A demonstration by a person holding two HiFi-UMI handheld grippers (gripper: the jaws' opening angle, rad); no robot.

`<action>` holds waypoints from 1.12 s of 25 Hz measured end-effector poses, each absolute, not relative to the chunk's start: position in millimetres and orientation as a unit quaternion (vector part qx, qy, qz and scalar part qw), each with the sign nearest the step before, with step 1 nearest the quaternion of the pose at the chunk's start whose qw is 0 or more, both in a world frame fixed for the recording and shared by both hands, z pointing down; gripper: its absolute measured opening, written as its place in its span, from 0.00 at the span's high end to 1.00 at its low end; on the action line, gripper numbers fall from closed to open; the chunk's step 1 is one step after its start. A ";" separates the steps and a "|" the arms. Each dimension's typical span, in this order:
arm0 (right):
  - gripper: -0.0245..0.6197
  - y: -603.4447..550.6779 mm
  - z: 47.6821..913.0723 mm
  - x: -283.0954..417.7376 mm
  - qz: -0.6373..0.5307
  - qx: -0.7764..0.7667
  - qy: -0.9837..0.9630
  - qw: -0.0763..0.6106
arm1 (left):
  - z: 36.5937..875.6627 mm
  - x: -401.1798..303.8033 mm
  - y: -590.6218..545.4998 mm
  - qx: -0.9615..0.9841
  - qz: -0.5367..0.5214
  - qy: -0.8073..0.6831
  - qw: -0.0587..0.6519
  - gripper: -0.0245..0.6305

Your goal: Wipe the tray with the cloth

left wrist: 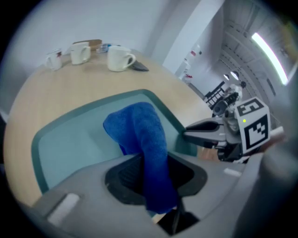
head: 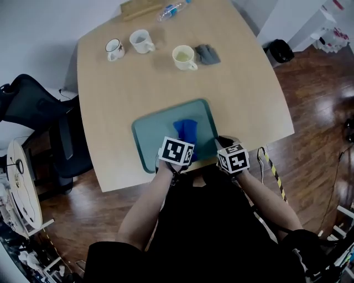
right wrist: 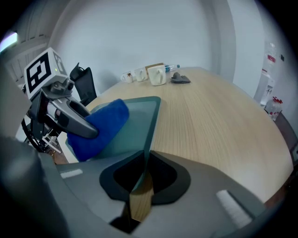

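Blue cloth (head: 187, 130) on tray (head: 152, 132), mugs (head: 142, 41), grey rag (head: 208, 54), bottle (head: 171, 10) at far edge

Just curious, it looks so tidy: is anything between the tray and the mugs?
No. In the head view the table between the tray and the mugs is bare wood.

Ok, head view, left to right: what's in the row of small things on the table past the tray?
dark-rimmed mug → white mug → yellowish mug → grey cloth
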State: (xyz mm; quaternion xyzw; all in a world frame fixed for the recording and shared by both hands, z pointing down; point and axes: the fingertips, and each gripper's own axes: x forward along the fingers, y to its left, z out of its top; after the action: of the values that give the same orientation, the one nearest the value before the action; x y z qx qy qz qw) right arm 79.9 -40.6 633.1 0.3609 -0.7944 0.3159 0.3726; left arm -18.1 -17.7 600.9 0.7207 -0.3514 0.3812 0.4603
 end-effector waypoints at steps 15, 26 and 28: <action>0.90 -35.5 634.8 92.0 0.320 0.344 -0.802 0.368 | 597.2 20.4 -5.5 0.759 0.406 -0.285 0.422 0.77; 0.90 -40.0 635.0 88.1 0.312 0.354 -0.793 0.386 | 597.1 -188.0 69.4 0.661 0.345 -0.442 0.498 0.77; 0.90 -40.0 634.6 85.9 0.310 0.355 -0.791 0.389 | 595.0 -193.0 78.8 0.655 0.313 -0.450 0.520 0.77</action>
State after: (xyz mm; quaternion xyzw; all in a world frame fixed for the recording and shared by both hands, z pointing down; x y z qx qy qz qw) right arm 85.9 -40.0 634.6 0.3553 -0.7914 0.3102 0.3890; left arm -193.0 78.8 595.0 0.6551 -0.4504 0.3129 0.5198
